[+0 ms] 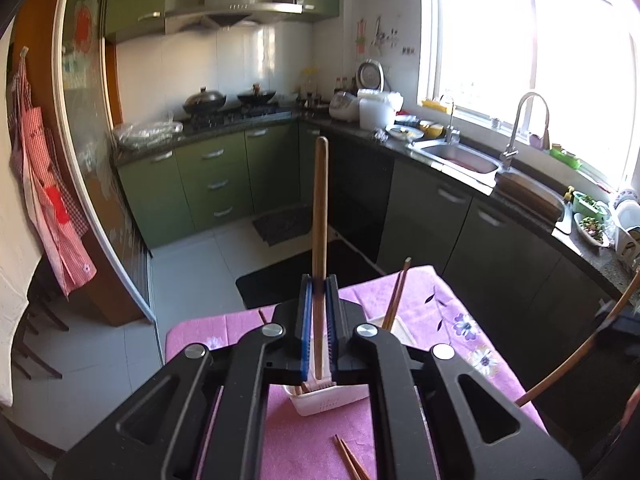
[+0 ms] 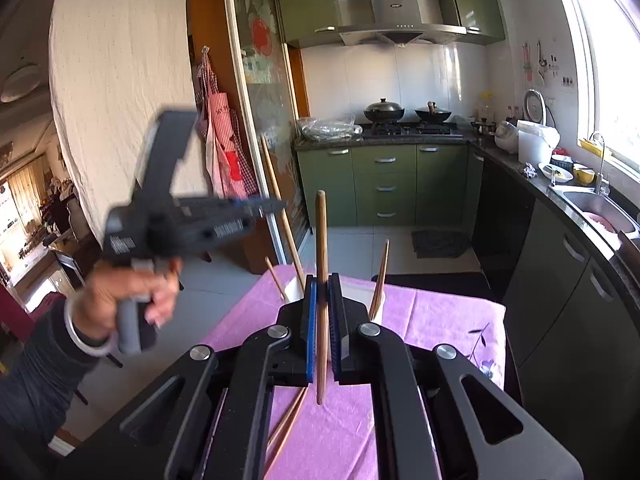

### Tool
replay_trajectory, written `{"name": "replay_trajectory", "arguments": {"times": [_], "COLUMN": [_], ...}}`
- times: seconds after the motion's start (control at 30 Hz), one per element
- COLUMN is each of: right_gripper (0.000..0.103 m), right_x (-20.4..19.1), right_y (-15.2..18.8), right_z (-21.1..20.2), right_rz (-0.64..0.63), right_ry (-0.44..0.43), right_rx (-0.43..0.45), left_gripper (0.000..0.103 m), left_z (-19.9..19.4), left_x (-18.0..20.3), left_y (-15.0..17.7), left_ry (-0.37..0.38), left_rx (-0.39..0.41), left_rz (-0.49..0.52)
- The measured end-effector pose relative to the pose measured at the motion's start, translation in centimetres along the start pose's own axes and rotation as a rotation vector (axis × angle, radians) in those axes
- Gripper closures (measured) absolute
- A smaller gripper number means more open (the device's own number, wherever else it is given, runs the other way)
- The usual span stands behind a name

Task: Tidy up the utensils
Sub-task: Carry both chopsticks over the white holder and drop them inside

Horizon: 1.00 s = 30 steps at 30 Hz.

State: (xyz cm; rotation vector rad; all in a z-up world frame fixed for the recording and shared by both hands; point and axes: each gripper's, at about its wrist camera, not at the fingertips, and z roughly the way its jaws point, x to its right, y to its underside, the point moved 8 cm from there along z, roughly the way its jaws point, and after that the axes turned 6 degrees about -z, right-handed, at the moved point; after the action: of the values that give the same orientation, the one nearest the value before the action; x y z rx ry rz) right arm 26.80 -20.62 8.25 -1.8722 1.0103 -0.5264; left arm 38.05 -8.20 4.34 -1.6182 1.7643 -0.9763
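My left gripper (image 1: 319, 285) is shut on an upright wooden chopstick (image 1: 320, 208). Its lower end hangs over a white slotted holder (image 1: 326, 400) on the purple cloth (image 1: 452, 320). Two chopsticks (image 1: 395, 296) lean up from a white rim at the holder's right. My right gripper (image 2: 322, 285) is shut on another upright chopstick (image 2: 320, 236), above the cloth (image 2: 436, 316). In the right wrist view a hand carries the left gripper (image 2: 276, 205) at the left, its chopstick (image 2: 276, 188) slanting down toward the holder (image 2: 356, 290). Loose chopsticks (image 2: 288, 420) lie on the cloth.
A loose pair of chopsticks (image 1: 352, 458) lies on the near cloth. Beyond the table are green cabinets (image 1: 216, 184), a stove with two woks (image 1: 230, 100) and a counter with a sink (image 1: 464, 156) along the right. A sliding glass door (image 2: 264, 120) stands at the left.
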Motion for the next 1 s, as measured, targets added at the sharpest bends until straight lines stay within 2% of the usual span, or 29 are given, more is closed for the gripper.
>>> {"name": "replay_trajectory", "arguments": {"times": [0.23,0.33,0.5,0.67,1.0], "right_gripper": [0.097,0.097,0.097,0.097,0.097], "right_x": [1.6,2.4,4.1,5.1,5.3], "right_y": [-5.0,-6.7,-8.2,-7.3,-1.4], "right_z": [1.0,2.6,6.2,10.1,15.6], "right_rz": [0.028,0.046,0.052,0.060,0.057], "right_ry": [0.018,0.037,0.078,0.106,0.116], "right_rx": [0.065,0.082,0.081,0.021,-0.093], "left_gripper": [0.096,0.096,0.096,0.096,0.096], "left_z": [4.3,4.8,4.9,4.9,4.4], "left_x": [-1.1,-1.2,-1.2,-1.2,-1.0], "left_y": [3.4,4.2,4.9,4.9,5.3], "left_ry": [-0.034,-0.052,-0.028,-0.024,-0.011], "left_rx": [-0.109,-0.100,-0.109,-0.113,-0.110], "left_rz": [-0.001,0.015,0.011,0.021,0.017]}}
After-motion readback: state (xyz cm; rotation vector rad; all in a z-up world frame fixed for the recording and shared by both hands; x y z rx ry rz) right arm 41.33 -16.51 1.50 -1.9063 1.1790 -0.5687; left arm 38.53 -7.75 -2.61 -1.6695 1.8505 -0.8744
